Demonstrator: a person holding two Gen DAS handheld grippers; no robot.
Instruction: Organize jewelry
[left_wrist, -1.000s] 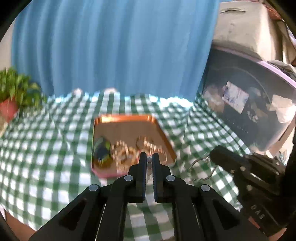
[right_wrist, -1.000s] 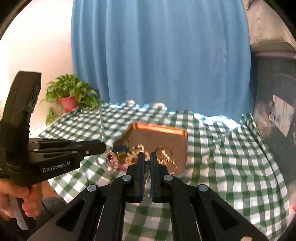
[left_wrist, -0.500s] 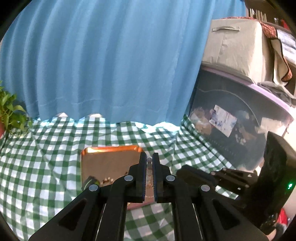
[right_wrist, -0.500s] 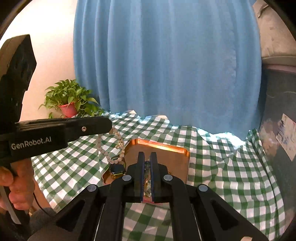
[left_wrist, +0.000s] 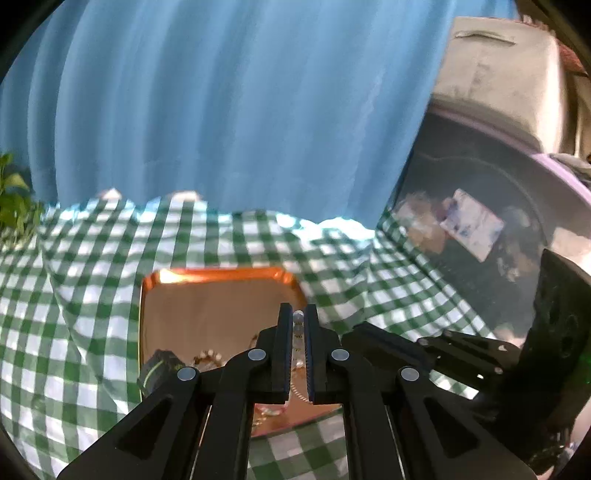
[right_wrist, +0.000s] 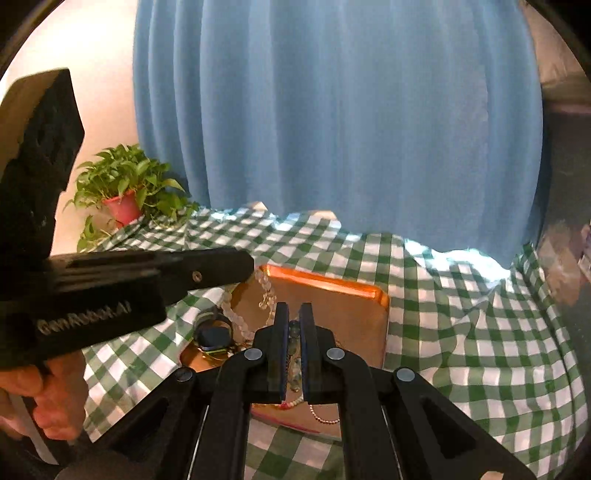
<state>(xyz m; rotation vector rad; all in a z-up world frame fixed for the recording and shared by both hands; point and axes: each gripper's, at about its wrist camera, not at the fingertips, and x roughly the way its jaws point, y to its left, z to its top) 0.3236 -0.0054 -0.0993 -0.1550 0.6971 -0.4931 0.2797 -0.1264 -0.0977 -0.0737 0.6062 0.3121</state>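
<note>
While both claws grip beads, jewelry fills the tray (right_wrist: 373, 291)

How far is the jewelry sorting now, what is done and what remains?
Nothing looks sorted yet. In hand: the left hand-held gripper holds up a clear bead string; the right hand-held gripper is shut on greenish beads. Left: a watch and chains still lie on the copper tray.

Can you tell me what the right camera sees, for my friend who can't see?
A black tool hovers over a copper tray of jewelry on a green checked cloth. Another tool dangles a bead string at left.
</note>
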